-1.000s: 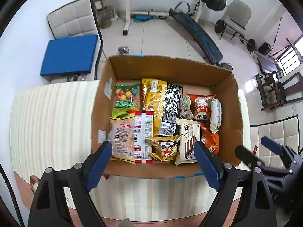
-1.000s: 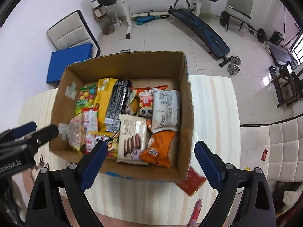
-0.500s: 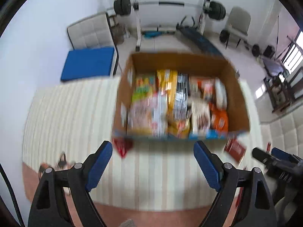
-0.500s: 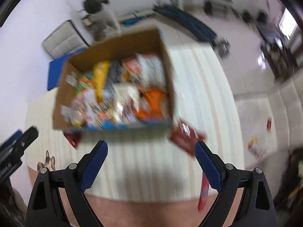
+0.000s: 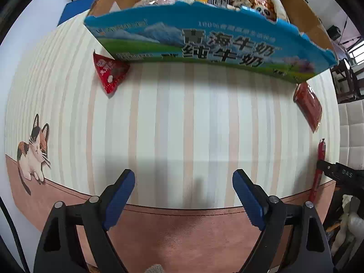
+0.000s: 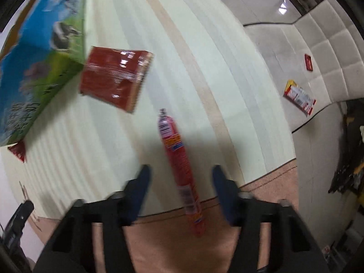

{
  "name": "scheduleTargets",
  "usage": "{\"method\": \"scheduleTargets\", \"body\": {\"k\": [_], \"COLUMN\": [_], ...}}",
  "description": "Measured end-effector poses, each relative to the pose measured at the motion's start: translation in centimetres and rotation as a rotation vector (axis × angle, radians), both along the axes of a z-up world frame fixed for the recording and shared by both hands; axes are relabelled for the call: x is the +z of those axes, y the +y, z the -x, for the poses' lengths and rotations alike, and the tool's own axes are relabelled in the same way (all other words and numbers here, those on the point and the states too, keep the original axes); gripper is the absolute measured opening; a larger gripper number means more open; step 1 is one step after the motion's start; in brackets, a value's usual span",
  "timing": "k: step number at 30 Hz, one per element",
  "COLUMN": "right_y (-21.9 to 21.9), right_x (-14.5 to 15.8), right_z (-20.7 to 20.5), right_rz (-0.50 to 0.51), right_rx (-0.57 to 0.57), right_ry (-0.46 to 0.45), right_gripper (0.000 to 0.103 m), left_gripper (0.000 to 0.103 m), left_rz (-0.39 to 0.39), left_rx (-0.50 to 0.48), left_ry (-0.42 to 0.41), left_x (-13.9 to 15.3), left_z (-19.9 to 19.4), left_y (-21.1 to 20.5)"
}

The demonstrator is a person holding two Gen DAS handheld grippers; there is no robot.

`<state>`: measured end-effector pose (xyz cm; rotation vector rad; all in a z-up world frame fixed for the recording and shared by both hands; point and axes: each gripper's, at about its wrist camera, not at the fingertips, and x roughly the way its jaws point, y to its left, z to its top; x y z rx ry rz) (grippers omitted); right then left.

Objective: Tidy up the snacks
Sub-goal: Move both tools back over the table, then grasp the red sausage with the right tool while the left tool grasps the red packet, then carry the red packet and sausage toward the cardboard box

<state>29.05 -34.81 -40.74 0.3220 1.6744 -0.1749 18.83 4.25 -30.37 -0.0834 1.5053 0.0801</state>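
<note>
left wrist view: your left gripper (image 5: pixel 183 195) hangs wide open over bare striped cloth (image 5: pixel 182 125), holding nothing; the snack box (image 5: pixel 204 43) sits far, a red triangle packet (image 5: pixel 110 74) at its left corner.
right wrist view: your right gripper (image 6: pixel 180 183) has just been closing, pads not yet touching the red sausage stick (image 6: pixel 179 166) lying between them, lined up for pickup.
only here: the flat red packet (image 6: pixel 113 77) shows whole beside the box.

Left gripper (image 5: pixel 183 188) wide open, pointing down; right gripper (image 6: pixel 180 180) jaws just closing, still apart.
</note>
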Motion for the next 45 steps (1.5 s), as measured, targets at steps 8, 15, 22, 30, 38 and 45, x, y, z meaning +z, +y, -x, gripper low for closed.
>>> {"method": "scheduleTargets", "body": {"k": [8,15,22,30,38,45], "right_y": [4.0,10.0,15.6,18.7,20.0,20.3], "right_x": [1.3,4.0,4.8,4.6,4.3,5.6], "right_z": [0.3,-0.8,-3.3,-6.3,-6.4,-5.4], "right_rz": [0.006,-0.074,-0.121,-0.12,-0.116,-0.149], "right_rx": [0.112,0.171,0.243,0.301,0.339,0.357], "right_ry": [-0.044,-0.119,-0.145,-0.145,-0.138,-0.169], "right_gripper": [0.021,0.02,0.02,0.02,0.02,0.019], "left_gripper": [0.088,0.088,0.088,0.088,0.037,0.034], "left_rz": [-0.018,0.031,0.139,0.152,0.153,0.151], "left_rx": [0.043,0.218,0.385,0.334,0.268,0.291], "left_ry": [-0.002,-0.008,-0.016,-0.004,-0.049,-0.047], "left_x": [-0.6,-0.1,-1.6,-4.8,-5.7,-5.0], "left_z": [0.6,-1.4,-5.0,-8.7,-9.7,-7.4], "left_y": [2.1,9.3,16.1,17.3,17.7,17.8]}}
